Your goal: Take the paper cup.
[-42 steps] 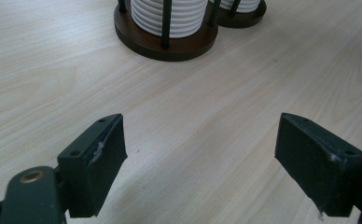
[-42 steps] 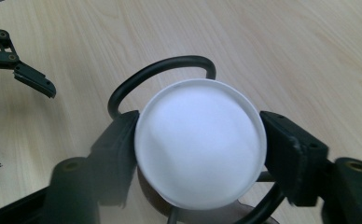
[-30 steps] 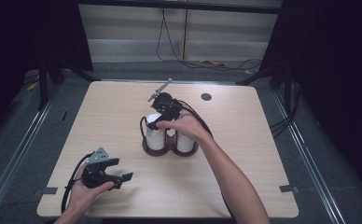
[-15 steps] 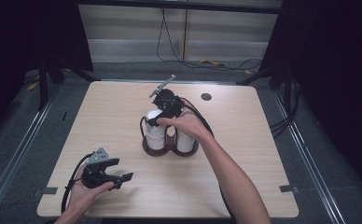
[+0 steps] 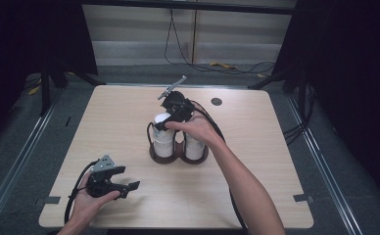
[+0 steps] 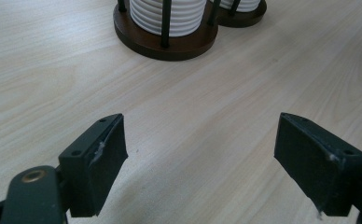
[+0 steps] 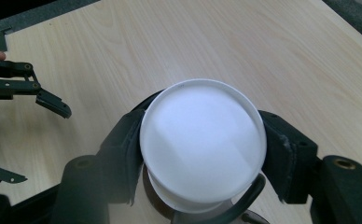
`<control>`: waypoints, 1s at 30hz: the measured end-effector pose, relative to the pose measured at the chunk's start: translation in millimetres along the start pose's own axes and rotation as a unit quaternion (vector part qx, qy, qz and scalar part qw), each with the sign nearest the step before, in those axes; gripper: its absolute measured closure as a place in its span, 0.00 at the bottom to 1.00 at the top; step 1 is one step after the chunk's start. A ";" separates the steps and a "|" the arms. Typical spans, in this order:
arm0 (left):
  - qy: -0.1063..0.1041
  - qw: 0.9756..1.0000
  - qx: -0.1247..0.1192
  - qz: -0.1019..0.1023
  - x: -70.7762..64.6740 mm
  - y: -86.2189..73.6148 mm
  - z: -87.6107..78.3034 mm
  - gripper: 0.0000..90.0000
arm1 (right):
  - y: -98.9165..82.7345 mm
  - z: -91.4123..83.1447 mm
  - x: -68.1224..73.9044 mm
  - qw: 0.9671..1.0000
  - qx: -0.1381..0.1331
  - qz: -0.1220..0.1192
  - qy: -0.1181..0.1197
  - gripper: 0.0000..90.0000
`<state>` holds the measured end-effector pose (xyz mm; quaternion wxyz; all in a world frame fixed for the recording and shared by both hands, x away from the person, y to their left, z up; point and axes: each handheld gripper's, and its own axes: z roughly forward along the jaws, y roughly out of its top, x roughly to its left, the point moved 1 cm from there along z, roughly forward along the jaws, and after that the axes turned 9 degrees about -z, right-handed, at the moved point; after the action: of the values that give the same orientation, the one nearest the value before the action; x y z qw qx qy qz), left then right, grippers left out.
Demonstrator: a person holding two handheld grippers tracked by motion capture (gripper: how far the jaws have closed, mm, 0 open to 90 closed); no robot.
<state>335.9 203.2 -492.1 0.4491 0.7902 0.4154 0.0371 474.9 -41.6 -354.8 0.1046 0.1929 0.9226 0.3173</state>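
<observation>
In the right gripper view we cannot see the stack beneath the top white cup [image 7: 202,142]; that cup covers it, and the dark wooden holder [image 7: 202,215] under it is cut off by the bottom edge. In the left gripper view the ribbed white stack [image 6: 167,14] is cut by the top edge, so its height is lost to us. In the high view the right hand [image 5: 198,129] hides part of the second stack [image 5: 194,147].

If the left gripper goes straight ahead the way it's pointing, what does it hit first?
Probably the dark wooden base of the cup holder with its stack of white cups, slightly left of center. The left gripper is open, with bare table until then.
</observation>
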 end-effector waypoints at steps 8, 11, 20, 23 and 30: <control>-0.001 1.000 0.001 0.000 0.1 -0.1 0.2 0.19 | 5.3 -7.9 0.0 1.000 -0.008 -0.002 0.002 0.42; -0.001 1.000 0.001 0.000 0.0 -0.1 0.1 0.19 | 7.7 -10.5 0.8 1.000 -0.011 -0.003 -0.001 0.42; 0.000 1.000 0.002 0.000 0.1 -0.2 0.3 0.19 | 9.6 -15.8 1.7 1.000 -0.020 -0.002 -0.004 0.42; 0.000 1.000 0.002 0.000 0.2 -0.1 0.3 0.19 | 9.5 -18.2 2.3 1.000 -0.025 -0.003 -0.004 0.42; -0.001 1.000 0.002 0.000 0.2 -0.1 0.7 0.19 | 10.2 -22.0 2.4 0.999 -0.031 -0.002 -0.007 0.42</control>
<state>336.2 202.8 -492.6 0.4482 0.7908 0.4152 0.0356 468.8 -45.1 -331.5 0.1178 0.1900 0.9118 0.3445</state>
